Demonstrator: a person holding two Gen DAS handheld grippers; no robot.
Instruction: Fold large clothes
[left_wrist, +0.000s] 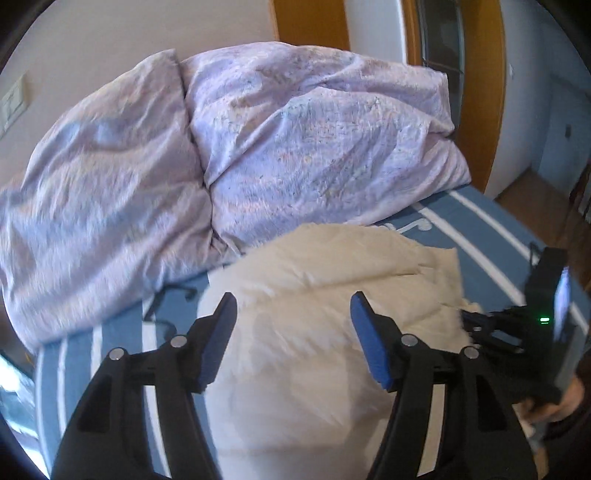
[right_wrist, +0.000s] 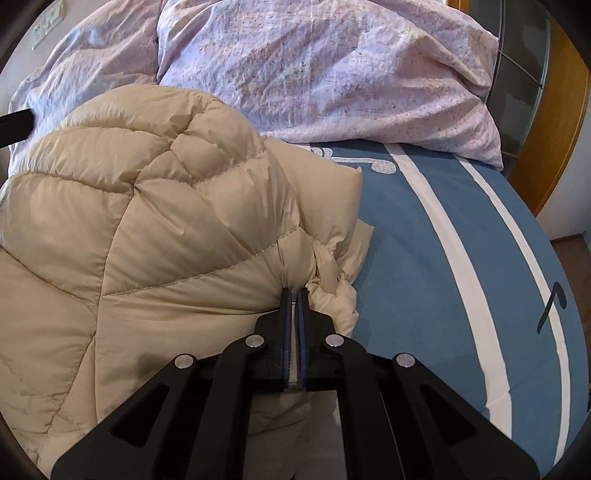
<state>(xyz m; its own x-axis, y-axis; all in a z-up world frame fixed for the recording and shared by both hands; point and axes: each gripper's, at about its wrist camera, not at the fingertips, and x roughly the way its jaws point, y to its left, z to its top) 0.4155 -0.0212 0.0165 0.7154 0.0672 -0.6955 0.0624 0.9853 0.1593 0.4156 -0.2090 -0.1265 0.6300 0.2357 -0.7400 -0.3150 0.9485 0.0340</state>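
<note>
A cream quilted down jacket (right_wrist: 147, 229) lies bunched on the blue striped bed sheet (right_wrist: 424, 240). It also shows in the left wrist view (left_wrist: 314, 314), blurred. My right gripper (right_wrist: 294, 295) is shut on the jacket's edge near a gathered cuff. My left gripper (left_wrist: 293, 306) is open, its jaws wide apart above the jacket, holding nothing. The right gripper's body (left_wrist: 535, 325) shows at the right of the left wrist view, at the jacket's right edge.
A crumpled lilac duvet (left_wrist: 221, 147) fills the far side of the bed and also shows in the right wrist view (right_wrist: 332, 74). A wooden door frame (left_wrist: 491, 92) and floor lie beyond the bed's right edge. The blue sheet (left_wrist: 480, 229) extends to the right.
</note>
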